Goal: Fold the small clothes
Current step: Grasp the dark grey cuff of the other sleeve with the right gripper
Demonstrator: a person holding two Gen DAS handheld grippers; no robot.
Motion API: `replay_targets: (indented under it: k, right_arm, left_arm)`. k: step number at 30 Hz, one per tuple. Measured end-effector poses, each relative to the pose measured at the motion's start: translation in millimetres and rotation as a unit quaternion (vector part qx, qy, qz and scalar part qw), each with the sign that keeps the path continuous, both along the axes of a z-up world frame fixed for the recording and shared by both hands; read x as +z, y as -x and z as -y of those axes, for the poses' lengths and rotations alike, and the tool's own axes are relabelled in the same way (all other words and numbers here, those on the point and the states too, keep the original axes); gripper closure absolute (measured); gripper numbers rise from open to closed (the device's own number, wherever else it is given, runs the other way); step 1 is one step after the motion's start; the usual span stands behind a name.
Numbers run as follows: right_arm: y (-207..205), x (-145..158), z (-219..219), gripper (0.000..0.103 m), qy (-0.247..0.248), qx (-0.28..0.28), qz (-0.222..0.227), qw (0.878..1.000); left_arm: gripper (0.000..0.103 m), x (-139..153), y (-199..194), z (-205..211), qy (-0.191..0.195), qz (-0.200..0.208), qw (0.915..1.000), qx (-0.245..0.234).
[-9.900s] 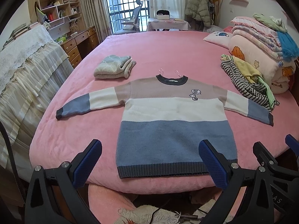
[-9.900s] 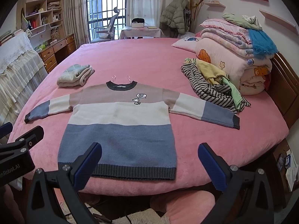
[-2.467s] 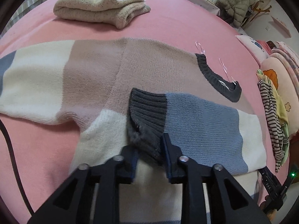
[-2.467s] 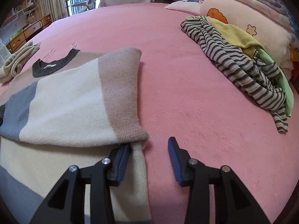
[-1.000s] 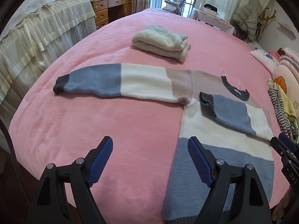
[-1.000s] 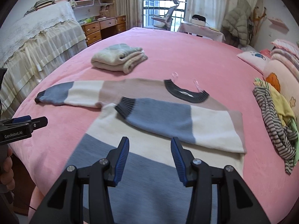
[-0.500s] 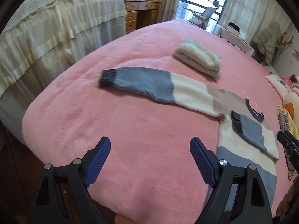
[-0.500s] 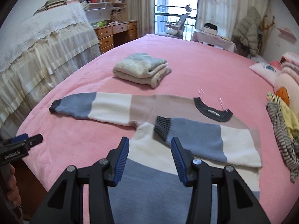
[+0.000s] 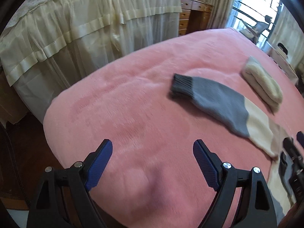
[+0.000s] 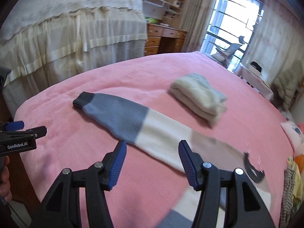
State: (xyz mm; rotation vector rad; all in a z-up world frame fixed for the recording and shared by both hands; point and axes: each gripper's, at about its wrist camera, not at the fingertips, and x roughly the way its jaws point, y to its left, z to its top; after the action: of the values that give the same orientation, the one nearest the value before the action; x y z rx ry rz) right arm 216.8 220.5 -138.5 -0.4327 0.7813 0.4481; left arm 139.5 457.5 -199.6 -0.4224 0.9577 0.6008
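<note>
The left tongs (image 9: 153, 158) hang spread wide and empty over bare pink bed (image 9: 133, 114) near its corner, with the sweater sleeve (image 9: 214, 102) lying well ahead of them and off to their right. That sleeve is stretched flat on the bed: dark ribbed cuff (image 10: 82, 99) at its far left end, then a blue band, a cream band, and a tan stretch running right toward the dark collar (image 10: 252, 168). The right tongs (image 10: 152, 161) are parted too, gripping nothing, poised just above the sleeve where blue meets cream; the near edge of the sleeve sits between their blue pads (image 10: 118, 163).

Beyond the sleeve, further up the bed, a folded pale sweater (image 10: 199, 96) rests on its own, well apart from the cuff. To the right of the collar, striped and yellow clothes (image 10: 291, 186) lie heaped at the bed's edge.

Left of the cuff the pink cover runs bare to the rounded bed edge, and past that stands furniture draped in a cream ruffled cover (image 9: 85, 28). I cannot make out the sweater's body clearly; it is blurred under the right tongs.
</note>
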Motion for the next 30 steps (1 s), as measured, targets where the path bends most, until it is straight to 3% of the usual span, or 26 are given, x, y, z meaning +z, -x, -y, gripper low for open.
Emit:
replay_targets:
  k: [9,16,21,24,27,30]
  right_arm:
    - [-28.5,-74.1,-104.2,0.046,0.055,0.065,-0.047,0.995]
    - [-29.4,-90.1,-156.6,0.046,0.07,0.089,-0.03,0.993]
    - [-41.7,-102.0,-185.4,0.047,0.107,0.083,-0.015,0.991]
    - [-50.4,-109.7,-193.5,0.092,0.119,0.089,-0.038,0.988]
    - [-50.8,-100.6,-185.8,0.095,0.101,0.082,-0.032,0.991]
    - [-54.0,-74.0,-164.7,0.096,0.048,0.07,-0.041,0.996]
  left_arm:
    - [0.017,-35.2,-6.8,-51.4,0.04,-0.009,0.998,0.049]
    - [0.017,-57.3,-2.0,-68.4,0.062,-0.016,0.9959,0.064]
    - [0.017,-63.0,-2.0,-74.0,0.072,-0.014,0.9947,0.072]
    - [0.017,-62.5,-3.8,-70.9,0.072,-0.013,0.9951,0.067]
    - [0.017,-59.6,-4.0,-67.5,0.072,-0.008,0.9954,0.062]
    - [0.017,-56.7,-5.5,-58.3,0.073,-0.003,0.9961,0.05]
